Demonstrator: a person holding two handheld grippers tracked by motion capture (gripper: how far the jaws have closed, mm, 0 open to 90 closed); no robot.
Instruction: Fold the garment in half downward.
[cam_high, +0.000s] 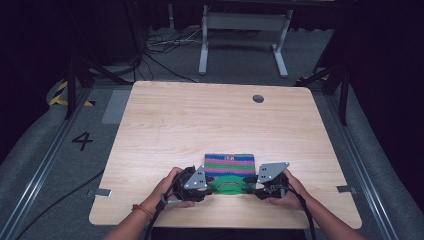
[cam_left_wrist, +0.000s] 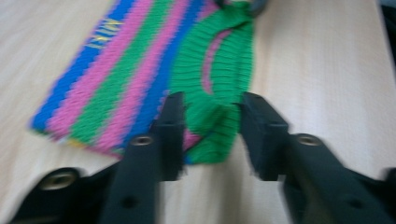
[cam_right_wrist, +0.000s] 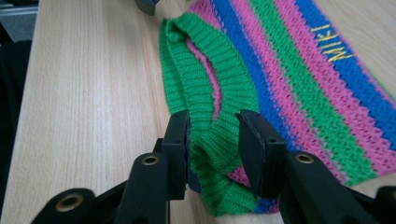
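Knit (cam_high: 229, 170): small striped piece in blue, pink and green with a green ribbed cuff (cam_high: 228, 185), lying flat near the table's front edge, cuff end toward the person, between the two grippers
Left gripper (cam_left_wrist: 211, 126): jaws apart, straddling the cuff's corner; green rib sits between the pads, and the gap on each side suggests no squeeze, though the view is blurred
Right gripper (cam_right_wrist: 214, 142): jaws likewise apart around the other cuff corner; a bunched fold of rib stands up between them, brushing the left pad at most, not pinched
Hands (cam_high: 169, 189): one on each gripper, low over the wood at the cuff's two ends
Cuff state: rumpled at the right corner, with the opening gaping and pink showing inside
Table (cam_high: 165, 120): bare pale wood with a small round hole (cam_high: 258, 98) at the far side, well away from the work
Risk, snag: I'd guess a loop of rib could catch on a pad edge as a gripper draws back, dragging the knit toward the table edge
Risk, uneven pull: if one side lets go cleanly and the other clings, the piece could twist and lose its flat lie
Risk, fold: the raised bunch at the right corner may stay crumpled, leaving the cuff lumpy
Risk, regrip: closing again from here might grab one layer only, so the cuff would stretch instead of lifting evenly
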